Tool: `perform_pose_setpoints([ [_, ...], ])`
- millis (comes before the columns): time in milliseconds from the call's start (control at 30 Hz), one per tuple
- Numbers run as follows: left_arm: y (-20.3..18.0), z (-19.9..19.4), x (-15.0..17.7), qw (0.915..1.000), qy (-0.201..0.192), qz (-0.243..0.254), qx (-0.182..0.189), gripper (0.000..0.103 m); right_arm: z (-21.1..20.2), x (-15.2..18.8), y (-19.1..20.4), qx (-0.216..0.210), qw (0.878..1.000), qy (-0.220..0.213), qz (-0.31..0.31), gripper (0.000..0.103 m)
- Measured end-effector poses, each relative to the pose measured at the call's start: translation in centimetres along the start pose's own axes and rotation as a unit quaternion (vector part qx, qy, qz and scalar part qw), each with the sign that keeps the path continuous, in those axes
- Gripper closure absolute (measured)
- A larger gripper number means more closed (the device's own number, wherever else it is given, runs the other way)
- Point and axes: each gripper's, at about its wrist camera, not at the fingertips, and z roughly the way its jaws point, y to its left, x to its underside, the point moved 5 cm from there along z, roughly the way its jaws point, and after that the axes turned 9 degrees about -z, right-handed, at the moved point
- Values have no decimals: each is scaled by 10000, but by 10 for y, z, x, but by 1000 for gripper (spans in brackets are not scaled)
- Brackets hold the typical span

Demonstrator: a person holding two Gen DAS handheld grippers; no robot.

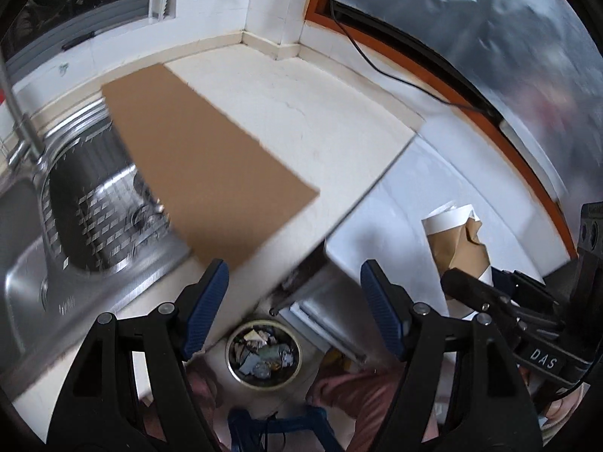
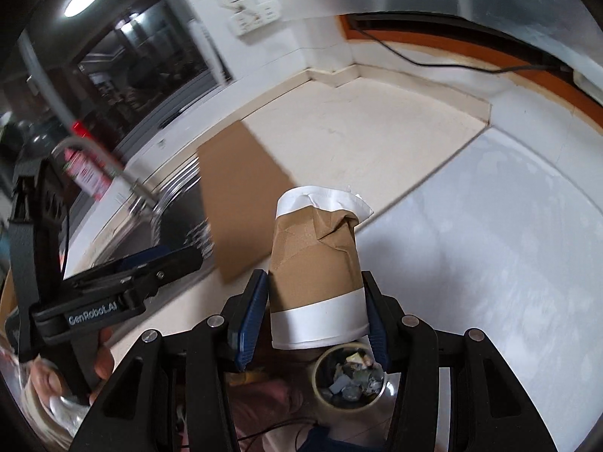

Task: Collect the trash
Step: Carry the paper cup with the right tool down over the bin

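Right claw point(image 2: 314, 314): clamped on a crumpled paper cup point(image 2: 316, 263), one blue pad pressing each side of its lower half.
Paper cup: white with a brown sleeve, its rim crushed inward, held upright and off the surface; in the left wrist view it shows at the right edge point(image 1: 458, 243), with the right claw's black frame in front of it.
Left claw point(image 1: 294, 301): jaws spread wide with nothing between the blue pads; in the right wrist view it juts in from the left point(image 2: 166, 263), with fingers of a hand point(image 2: 103, 354) around its handle.
Trash bin point(image 1: 264, 354): a round bin on the floor, seen between the left claw's fingers, filled with crumpled scraps; it also shows below the cup point(image 2: 348, 376).
Surface point(image 1: 301, 113): a pale kitchen top that ends in a corner just above the bin.
Cardboard sheet point(image 1: 211, 165): flat brown sheet lying on the surface, one side reaching over the sink.
Sink point(image 1: 86, 207): steel basin at the left, with a tap point(image 1: 22, 120) standing behind it.
Wall: white tiles, a dark window point(image 2: 124, 60) and a socket strip point(image 2: 250, 11).
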Motion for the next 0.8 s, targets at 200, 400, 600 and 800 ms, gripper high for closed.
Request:
perform_pose_setpoints([
  [200, 17, -10, 69, 9998, -152, 80, -93, 33, -14, 75, 39, 245, 9980, -122, -571, 55],
  [400, 30, 4, 123, 9982, -370, 380, -291, 33, 1, 136, 65, 354, 9929, -69, -1138, 54],
  [600, 39, 41, 173, 9961, -244, 733, -423, 33, 50, 198, 58, 347, 9924, 422, -1098, 54],
  [800, 44, 93, 202, 9937, 302, 1039, -303, 33, 107, 245, 32, 270, 9919, 957, -788, 54],
])
